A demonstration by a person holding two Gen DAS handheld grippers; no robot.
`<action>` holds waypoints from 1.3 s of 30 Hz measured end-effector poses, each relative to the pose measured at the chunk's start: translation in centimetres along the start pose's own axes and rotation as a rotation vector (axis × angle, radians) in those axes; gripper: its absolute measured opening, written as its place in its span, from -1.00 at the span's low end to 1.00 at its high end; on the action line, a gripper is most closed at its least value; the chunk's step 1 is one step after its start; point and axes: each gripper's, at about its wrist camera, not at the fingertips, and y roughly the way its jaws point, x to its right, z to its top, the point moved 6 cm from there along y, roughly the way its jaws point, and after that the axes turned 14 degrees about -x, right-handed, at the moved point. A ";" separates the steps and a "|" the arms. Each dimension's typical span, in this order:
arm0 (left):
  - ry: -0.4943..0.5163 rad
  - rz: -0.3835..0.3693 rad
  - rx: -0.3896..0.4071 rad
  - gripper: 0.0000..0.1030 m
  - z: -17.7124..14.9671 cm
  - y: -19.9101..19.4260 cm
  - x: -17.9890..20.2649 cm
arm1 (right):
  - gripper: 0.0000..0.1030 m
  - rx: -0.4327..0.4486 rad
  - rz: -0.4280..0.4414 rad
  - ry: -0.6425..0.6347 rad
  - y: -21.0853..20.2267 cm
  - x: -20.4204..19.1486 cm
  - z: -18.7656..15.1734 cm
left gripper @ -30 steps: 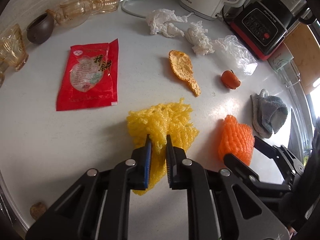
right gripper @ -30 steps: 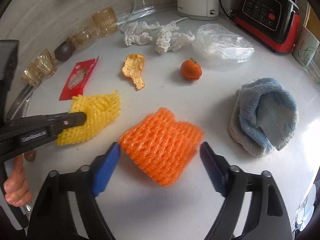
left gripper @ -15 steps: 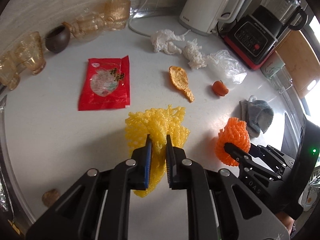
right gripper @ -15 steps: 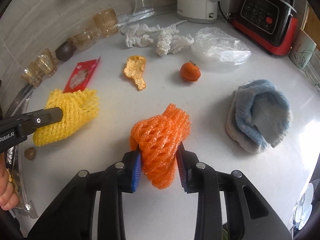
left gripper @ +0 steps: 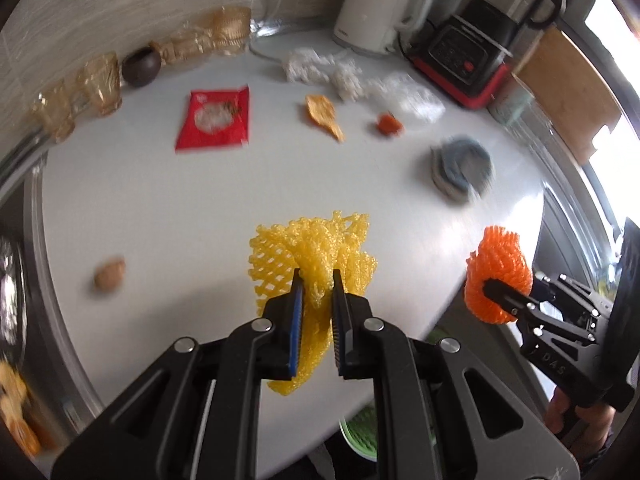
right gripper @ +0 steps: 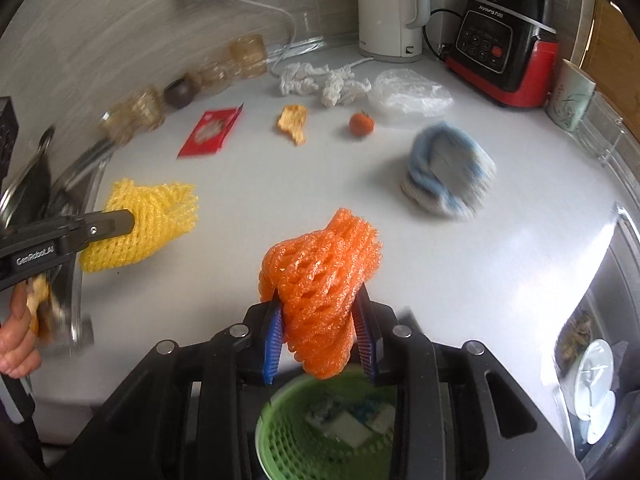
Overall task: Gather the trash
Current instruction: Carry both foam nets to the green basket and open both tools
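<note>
My left gripper [left gripper: 316,280] is shut on a yellow foam fruit net [left gripper: 316,252] and holds it above the front of the white counter [left gripper: 160,208]. My right gripper [right gripper: 318,312] is shut on an orange foam net [right gripper: 320,276], lifted over the counter's front edge. A green mesh trash basket [right gripper: 288,444] with some paper in it sits below that edge, under the orange net. The yellow net [right gripper: 144,220] and left gripper [right gripper: 100,228] show at left in the right wrist view; the orange net [left gripper: 498,272] shows at right in the left wrist view.
On the counter lie a red snack packet [right gripper: 210,132], an orange peel [right gripper: 294,122], a small tangerine [right gripper: 361,123], crumpled tissues [right gripper: 320,82], a clear plastic bag [right gripper: 408,92] and a blue-grey cloth [right gripper: 444,174]. A kettle [right gripper: 390,8], a blender [right gripper: 504,56], glass cups [right gripper: 136,114] stand behind.
The right gripper closed on the orange net and lifted it back over the counter edge. The left gripper rose and pulled back with the yellow net.
</note>
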 end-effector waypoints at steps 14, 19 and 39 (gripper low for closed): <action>0.023 -0.001 -0.075 -0.76 -11.6 2.0 8.5 | -0.37 -0.086 0.064 -0.083 -1.7 2.4 -12.0; 0.000 0.003 -0.097 -0.76 -14.4 2.8 11.1 | -0.36 -0.119 0.070 -0.143 -1.1 3.4 -14.2; -0.021 0.044 -0.143 -0.76 -16.8 4.5 14.5 | 0.62 -0.157 0.057 -0.195 0.6 6.1 -16.7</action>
